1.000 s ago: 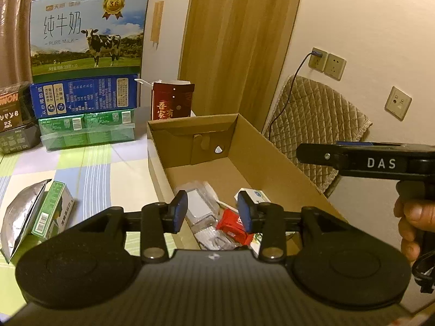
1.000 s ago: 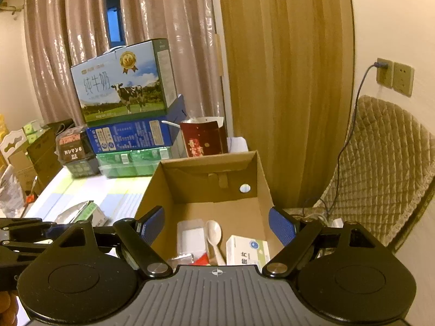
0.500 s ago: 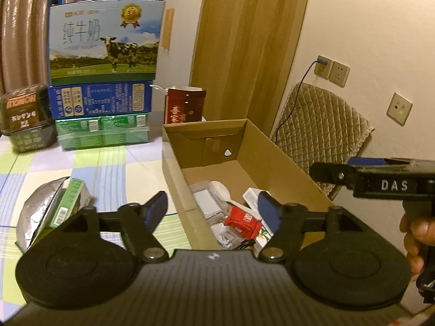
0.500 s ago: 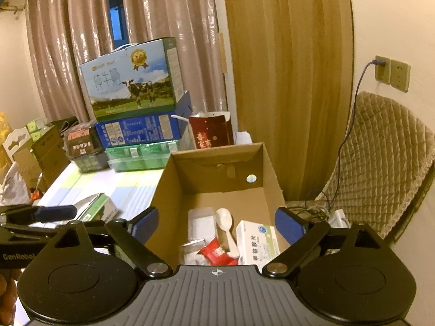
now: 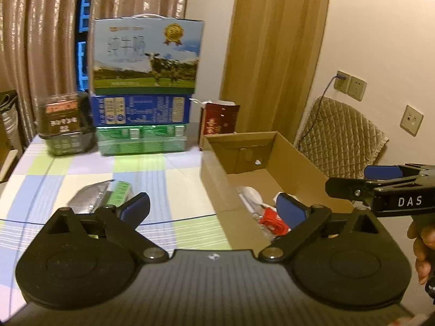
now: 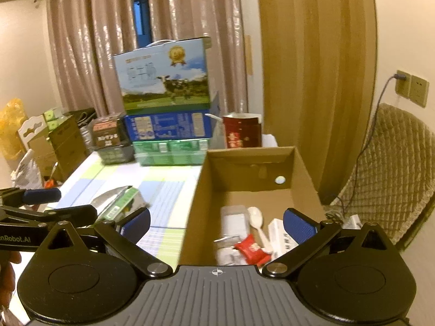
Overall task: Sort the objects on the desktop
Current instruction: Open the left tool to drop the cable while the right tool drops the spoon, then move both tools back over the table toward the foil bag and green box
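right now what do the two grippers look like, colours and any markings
Both are matt black: left gripper and right gripper each have two round pivot housings, angled link arms with silver rivets, blue textured finger pads and a ribbed body. White lettering reads DAS on the right, part of GenRobot.AI on the left.

A milk carton case [image 6: 163, 76] tops stacked boxes by the curtains [image 6: 87, 40]. A quilted chair [image 5: 339, 135] stands beneath wall sockets [image 5: 350, 87].

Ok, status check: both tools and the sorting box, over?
Left tool and right tool opening, nothing between the jaws. Cardboard box holds spoon and red packet. Green carton on foil bag, on table. Nothing blocking.
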`<state>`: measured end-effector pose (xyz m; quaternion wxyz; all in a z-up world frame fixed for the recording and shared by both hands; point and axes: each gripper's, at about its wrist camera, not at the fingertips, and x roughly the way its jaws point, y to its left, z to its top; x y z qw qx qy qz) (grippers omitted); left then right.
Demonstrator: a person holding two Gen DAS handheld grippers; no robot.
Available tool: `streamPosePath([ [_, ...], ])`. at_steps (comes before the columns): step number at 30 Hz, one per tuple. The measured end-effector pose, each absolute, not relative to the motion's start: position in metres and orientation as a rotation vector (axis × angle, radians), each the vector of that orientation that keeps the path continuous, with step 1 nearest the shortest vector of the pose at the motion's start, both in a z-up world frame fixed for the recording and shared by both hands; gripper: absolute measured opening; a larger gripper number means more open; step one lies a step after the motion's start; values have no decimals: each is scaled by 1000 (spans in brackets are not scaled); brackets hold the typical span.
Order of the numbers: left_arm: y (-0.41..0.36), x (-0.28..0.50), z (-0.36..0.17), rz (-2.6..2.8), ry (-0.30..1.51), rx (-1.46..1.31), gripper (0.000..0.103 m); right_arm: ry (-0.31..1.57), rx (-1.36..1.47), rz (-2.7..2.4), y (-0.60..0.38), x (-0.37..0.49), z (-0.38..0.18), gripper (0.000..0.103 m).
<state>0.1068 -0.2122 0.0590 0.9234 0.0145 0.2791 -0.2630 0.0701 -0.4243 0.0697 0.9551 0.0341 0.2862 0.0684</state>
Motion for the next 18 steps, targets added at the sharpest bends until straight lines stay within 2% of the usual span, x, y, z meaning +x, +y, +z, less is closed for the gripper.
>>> streamPosePath([
  [18,-78,107,48,-326,586,48,102,595,24,279,-342,64,62,101],
])
